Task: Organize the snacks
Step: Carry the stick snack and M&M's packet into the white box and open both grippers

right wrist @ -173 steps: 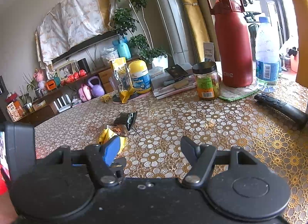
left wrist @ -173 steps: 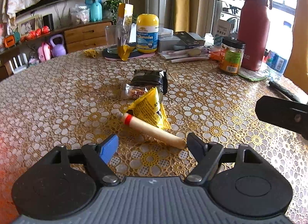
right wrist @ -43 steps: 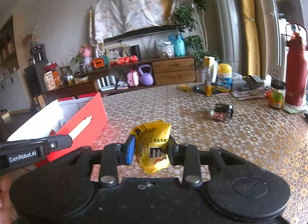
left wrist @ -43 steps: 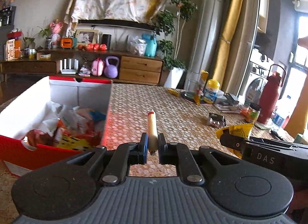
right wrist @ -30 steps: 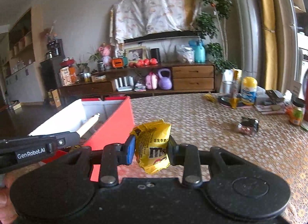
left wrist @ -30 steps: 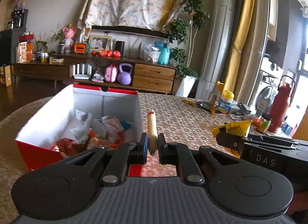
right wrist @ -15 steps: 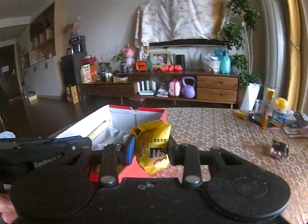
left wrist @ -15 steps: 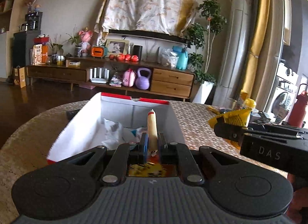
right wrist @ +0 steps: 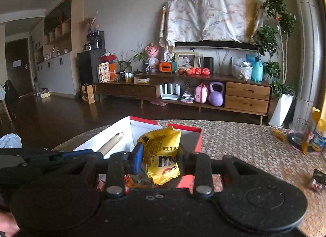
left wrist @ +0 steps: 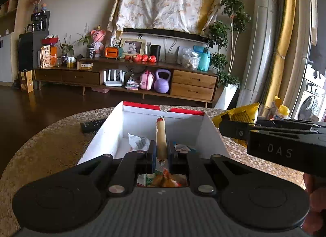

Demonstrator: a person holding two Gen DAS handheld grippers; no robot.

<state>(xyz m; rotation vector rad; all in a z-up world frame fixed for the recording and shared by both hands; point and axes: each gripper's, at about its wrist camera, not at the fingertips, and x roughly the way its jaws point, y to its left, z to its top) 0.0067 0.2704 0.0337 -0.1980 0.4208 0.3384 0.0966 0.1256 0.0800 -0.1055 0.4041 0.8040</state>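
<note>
My left gripper (left wrist: 161,155) is shut on a tan sausage stick (left wrist: 161,138) and holds it above the open red box with white walls (left wrist: 106,135), which holds several snack packets. The stick also shows in the right wrist view (right wrist: 111,143). My right gripper (right wrist: 159,158) is shut on a yellow M&M's bag (right wrist: 163,155) over the near right part of the box (right wrist: 195,135). The bag (left wrist: 240,114) and the right gripper show at the right of the left wrist view, beside the box's right wall.
A black remote (left wrist: 91,124) lies left of the box on the round gold-patterned table (right wrist: 254,141). Small snack packets (right wrist: 317,179) lie on the table at right. A glass and bottles (right wrist: 309,135) stand at the far right. A sideboard stands across the room.
Both grippers have moved left and forward with their snacks, from beside the box to above it. Both stay shut.
</note>
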